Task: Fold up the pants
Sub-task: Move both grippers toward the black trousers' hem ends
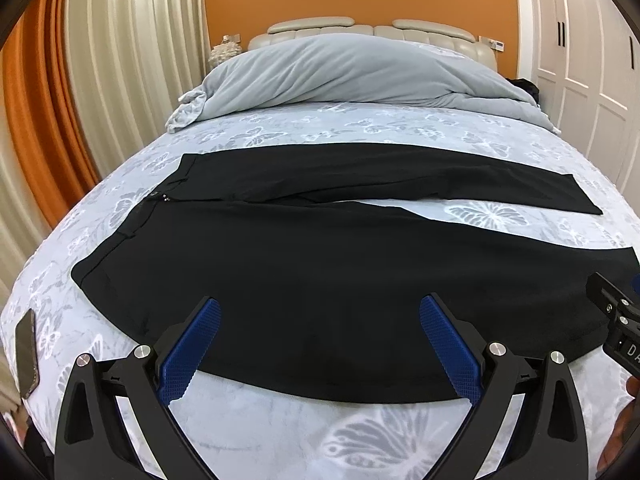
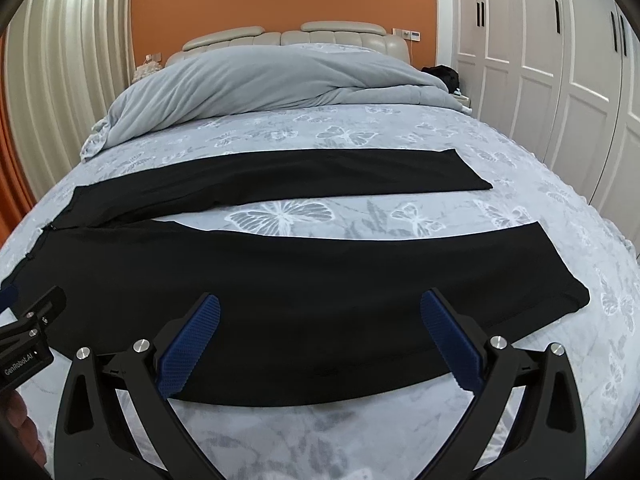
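Both tools, left (image 1: 320,336) and right (image 2: 320,332), released above the pants' (image 1: 320,272) near edge.

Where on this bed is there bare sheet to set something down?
Free: the sheet between the grey duvet and the far leg of the black pants; the wedge between both legs; the near strip. Crowded: the left edge, by the phone.

One pair of pants (image 1: 312,280), one duvet (image 1: 340,72), one phone (image 1: 26,354).

Black pants (image 1: 304,272) lie flat, legs spread apart.
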`<state>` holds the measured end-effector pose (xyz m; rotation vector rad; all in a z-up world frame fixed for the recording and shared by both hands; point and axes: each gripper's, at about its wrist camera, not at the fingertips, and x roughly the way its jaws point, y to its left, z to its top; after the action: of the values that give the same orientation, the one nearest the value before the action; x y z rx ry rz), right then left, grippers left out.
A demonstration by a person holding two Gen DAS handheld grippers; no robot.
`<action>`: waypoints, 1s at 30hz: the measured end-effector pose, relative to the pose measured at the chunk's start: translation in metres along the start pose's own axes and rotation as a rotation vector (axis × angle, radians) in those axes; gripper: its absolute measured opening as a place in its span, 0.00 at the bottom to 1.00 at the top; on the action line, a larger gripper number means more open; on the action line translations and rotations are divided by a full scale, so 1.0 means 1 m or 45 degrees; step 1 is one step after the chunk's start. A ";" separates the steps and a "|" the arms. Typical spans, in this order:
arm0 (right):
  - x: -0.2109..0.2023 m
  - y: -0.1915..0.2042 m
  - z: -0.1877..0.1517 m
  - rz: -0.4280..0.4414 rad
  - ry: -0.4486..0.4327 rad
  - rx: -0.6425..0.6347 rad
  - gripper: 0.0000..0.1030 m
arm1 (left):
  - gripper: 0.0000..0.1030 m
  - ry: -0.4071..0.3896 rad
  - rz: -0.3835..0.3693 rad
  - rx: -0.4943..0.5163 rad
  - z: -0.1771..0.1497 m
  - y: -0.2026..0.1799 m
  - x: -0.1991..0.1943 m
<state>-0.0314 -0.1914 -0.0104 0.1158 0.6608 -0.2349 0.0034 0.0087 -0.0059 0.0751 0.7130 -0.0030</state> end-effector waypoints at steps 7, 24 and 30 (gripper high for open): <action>0.012 0.009 0.000 -0.007 0.017 -0.032 0.96 | 0.95 0.037 0.002 -0.013 -0.004 0.002 0.016; 0.026 0.016 -0.005 -0.012 0.058 -0.048 0.96 | 0.95 0.079 0.018 -0.002 -0.011 0.018 0.039; 0.031 0.017 -0.006 -0.019 0.073 -0.051 0.96 | 0.95 0.096 0.020 0.012 -0.017 0.020 0.045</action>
<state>-0.0066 -0.1794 -0.0334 0.0792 0.7229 -0.2336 0.0271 0.0304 -0.0469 0.0903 0.7875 0.0117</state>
